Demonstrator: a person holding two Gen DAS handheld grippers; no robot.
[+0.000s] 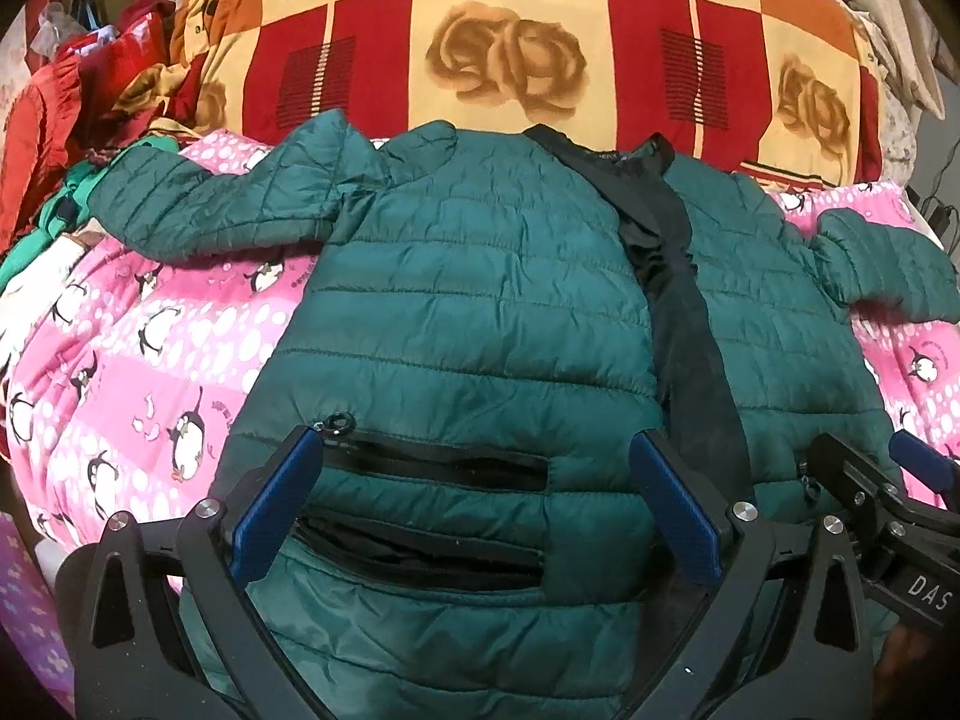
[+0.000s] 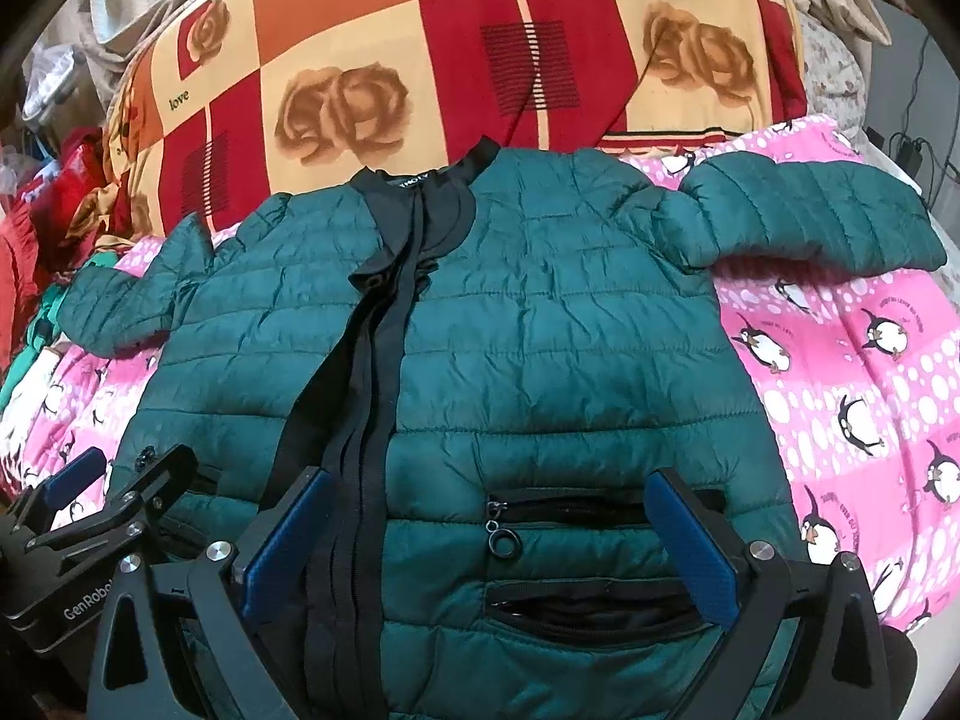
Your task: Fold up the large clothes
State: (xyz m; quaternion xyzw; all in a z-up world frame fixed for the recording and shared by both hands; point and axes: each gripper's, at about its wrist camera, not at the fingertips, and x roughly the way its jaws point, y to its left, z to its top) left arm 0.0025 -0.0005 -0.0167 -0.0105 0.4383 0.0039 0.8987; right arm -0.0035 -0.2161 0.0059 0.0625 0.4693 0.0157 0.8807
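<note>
A dark green quilted puffer jacket lies front up on a pink penguin blanket, sleeves spread to both sides, black zipper band down the middle. It also shows in the right wrist view. My left gripper is open, its blue pads on either side of the jacket's left pocket zip near the hem. My right gripper is open over the right pocket zip near the hem. Each gripper shows at the edge of the other's view. Neither holds cloth.
A large checked rose-print pillow or quilt lies behind the collar. A heap of red and green clothes sits at the far left. Cables lie at the far right beyond the blanket.
</note>
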